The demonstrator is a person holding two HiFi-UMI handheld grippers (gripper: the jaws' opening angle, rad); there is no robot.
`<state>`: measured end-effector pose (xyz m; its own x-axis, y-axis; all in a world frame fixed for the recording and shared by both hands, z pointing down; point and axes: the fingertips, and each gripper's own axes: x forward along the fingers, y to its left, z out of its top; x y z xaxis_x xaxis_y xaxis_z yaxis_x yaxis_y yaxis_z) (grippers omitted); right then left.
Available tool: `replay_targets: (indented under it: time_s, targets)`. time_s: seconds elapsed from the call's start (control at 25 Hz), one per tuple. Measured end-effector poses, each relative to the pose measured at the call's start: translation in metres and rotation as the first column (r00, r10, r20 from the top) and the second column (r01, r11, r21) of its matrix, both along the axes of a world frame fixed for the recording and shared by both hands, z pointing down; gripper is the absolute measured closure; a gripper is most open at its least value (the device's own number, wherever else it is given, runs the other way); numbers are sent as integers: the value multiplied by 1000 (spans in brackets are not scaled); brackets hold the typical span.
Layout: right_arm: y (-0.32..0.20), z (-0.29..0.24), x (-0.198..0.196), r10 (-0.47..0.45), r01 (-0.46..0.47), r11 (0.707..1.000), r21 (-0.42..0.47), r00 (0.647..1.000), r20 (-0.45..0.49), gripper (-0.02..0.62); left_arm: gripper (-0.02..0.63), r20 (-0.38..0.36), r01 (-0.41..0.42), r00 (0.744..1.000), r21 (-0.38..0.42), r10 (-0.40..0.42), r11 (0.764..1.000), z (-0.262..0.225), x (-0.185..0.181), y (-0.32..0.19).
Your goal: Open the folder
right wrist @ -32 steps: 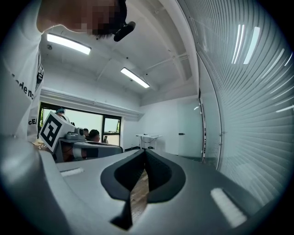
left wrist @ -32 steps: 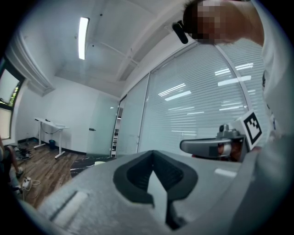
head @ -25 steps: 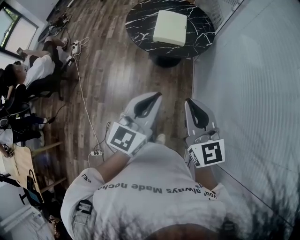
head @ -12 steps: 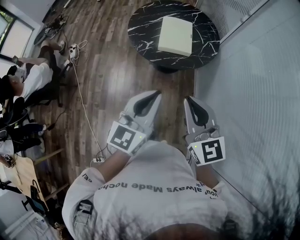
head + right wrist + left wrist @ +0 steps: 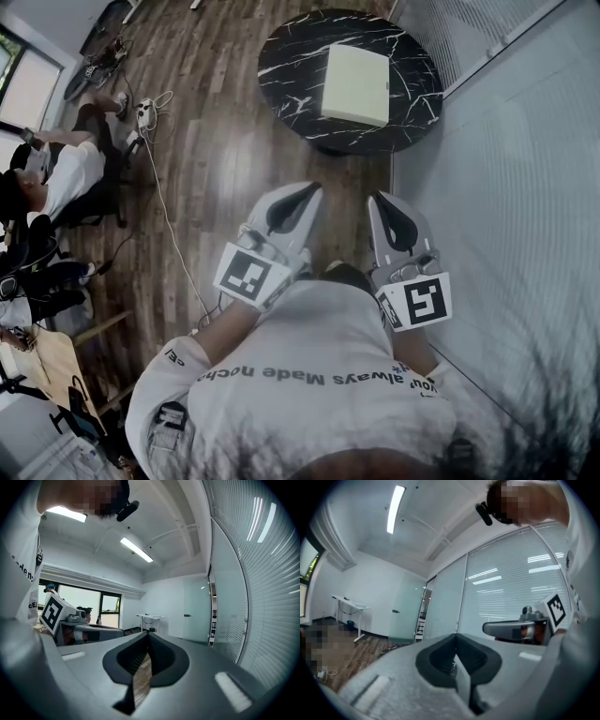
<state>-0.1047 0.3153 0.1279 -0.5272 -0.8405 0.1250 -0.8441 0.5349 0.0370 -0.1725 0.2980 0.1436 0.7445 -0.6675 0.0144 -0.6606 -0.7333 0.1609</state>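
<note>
you held your left gripper (image 5: 312, 188) and right gripper (image 5: 378, 200) clenched empty, well short of the marble table (image 5: 291, 58) bearing the pale folder (image 5: 356, 84).

A: Entry: state of folder (image 5: 356, 84)?
B: Pale cream, rectangular, closed, lying flat. Top centre of head view, on the right half of the round black marbled table (image 5: 292, 67), edges slightly skewed.

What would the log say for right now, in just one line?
folder: closed, flat on black table | left gripper: shut, empty | right gripper: shut, empty | both: short of table, nothing touched
</note>
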Motion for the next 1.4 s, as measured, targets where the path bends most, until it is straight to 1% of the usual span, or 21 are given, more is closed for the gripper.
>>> replay_targets:
  time_s: [0.16, 0.28, 0.52, 0.64, 1.04, 1.24, 1.4]
  targets:
    - [-11, 4, 0, 10, -10, 1000, -12, 1000, 1, 594, 603, -7, -7, 1000, -11, 7, 1000, 2, -1, -10]
    - [-20, 10, 3, 14, -14, 1000, -22, 1000, 3, 594, 603, 1, -10, 1000, -23, 10, 1000, 8, 2, -18]
    - [-42, 11, 7, 11, -11, 1000, -7, 1000, 12, 594, 603, 2, -7, 1000, -1, 7, 1000, 6, 5, -39]
    - [-57, 11, 16, 12, -12, 1000, -2, 1000, 12, 594, 603, 8, -4, 1000, -2, 4, 1000, 8, 14, -55]
    - [-131, 16, 78, 38, -37, 999, -9, 999, 29, 594, 603, 29, -32, 999, 6, 32, 999, 7, 77, -131]
    - [-176, 14, 115, 36, -35, 999, -17, 999, 40, 594, 603, 36, -30, 999, -5, 30, 1000, 2, 114, -173]
    - [-214, 11, 147, 28, -27, 1000, -16, 999, 46, 594, 603, 58, -15, 998, -14, 16, 1000, 3, 144, -212]
